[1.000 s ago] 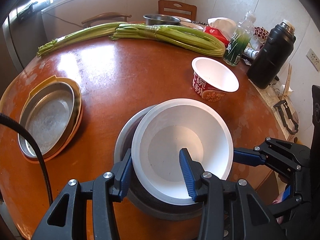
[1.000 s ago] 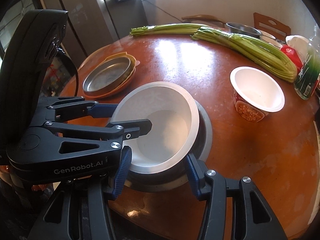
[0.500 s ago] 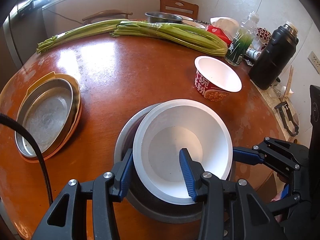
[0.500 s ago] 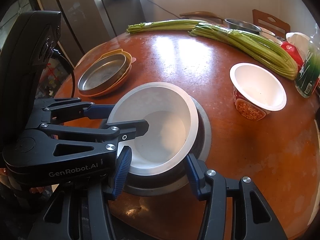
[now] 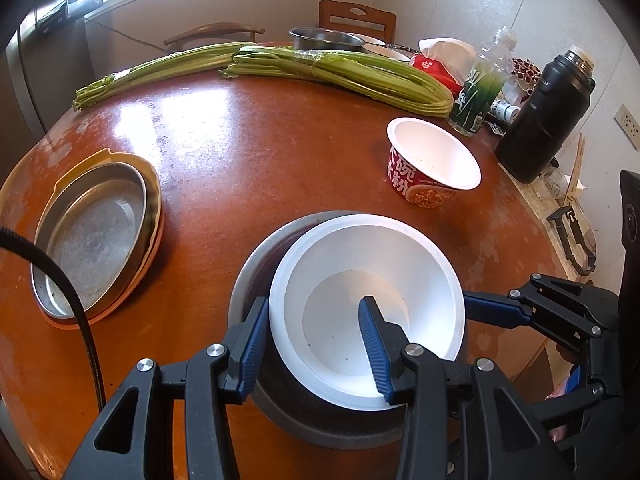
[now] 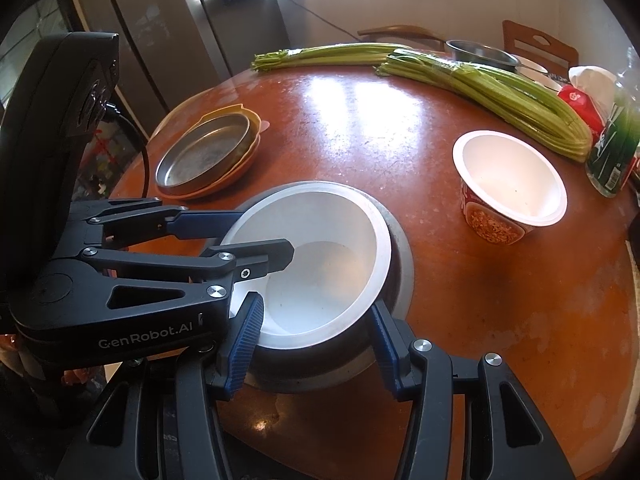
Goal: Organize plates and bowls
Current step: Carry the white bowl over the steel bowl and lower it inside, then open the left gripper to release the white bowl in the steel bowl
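A white bowl [image 5: 372, 280] sits tilted inside a grey metal bowl [image 5: 256, 264] at the near edge of the round wooden table [image 5: 256, 152]. My left gripper [image 5: 316, 344] is open, one finger outside the white bowl's near-left rim and one inside it. My right gripper [image 6: 316, 332] is open, its fingers on either side of the stacked bowls' near edge; the white bowl [image 6: 320, 256] and the grey bowl [image 6: 396, 256] show there. A red-and-white instant-noodle bowl [image 5: 432, 160] stands to the right. A metal plate [image 5: 92, 232] lies on stacked yellow and orange plates at the left.
Two bundles of celery [image 5: 336, 68] lie across the far side of the table. A metal bowl [image 5: 324, 38], a tissue pack [image 5: 440, 64], a clear bottle [image 5: 480, 88] and a black thermos [image 5: 548, 116] stand at the back right. Chairs stand behind the table.
Both grippers and the stacked bowls keep about the same hold and pose. The views have shifted slightly, with the table scene sliding a little.
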Demonstrator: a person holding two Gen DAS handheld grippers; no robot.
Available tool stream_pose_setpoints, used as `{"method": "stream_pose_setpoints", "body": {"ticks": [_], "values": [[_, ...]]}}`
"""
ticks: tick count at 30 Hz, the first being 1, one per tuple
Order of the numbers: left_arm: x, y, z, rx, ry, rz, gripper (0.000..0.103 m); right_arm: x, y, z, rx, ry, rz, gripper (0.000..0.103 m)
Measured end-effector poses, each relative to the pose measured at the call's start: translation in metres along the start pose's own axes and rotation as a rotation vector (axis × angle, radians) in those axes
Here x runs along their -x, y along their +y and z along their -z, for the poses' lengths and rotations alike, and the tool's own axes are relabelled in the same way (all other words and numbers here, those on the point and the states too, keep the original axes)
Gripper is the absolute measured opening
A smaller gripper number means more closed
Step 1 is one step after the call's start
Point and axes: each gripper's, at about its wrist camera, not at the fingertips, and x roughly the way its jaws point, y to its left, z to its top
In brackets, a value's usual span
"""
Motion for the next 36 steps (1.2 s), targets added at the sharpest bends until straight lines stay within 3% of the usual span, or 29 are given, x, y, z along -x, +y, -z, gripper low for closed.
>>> {"method": "stream_pose_setpoints", "body": {"ticks": [9, 20, 36], "values": [[0.011, -0.001, 0.000, -0.006, -0.033, -0.012, 0.045, 0.007, 0.004, -0.002, 0.020, -0.033, -0.008, 0.055], [0.008, -0.003, 0.002, -0.005, -0.018, -0.019, 0.045, 0.004, -0.005, 0.000, -0.011, -0.021, -0.012, 0.055], [0.028, 0.003, -0.014, -0.004, -0.091, -0.072, 0.045, 0.030, -0.014, -0.010, -0.016, -0.123, 0.010, 0.055]]}}
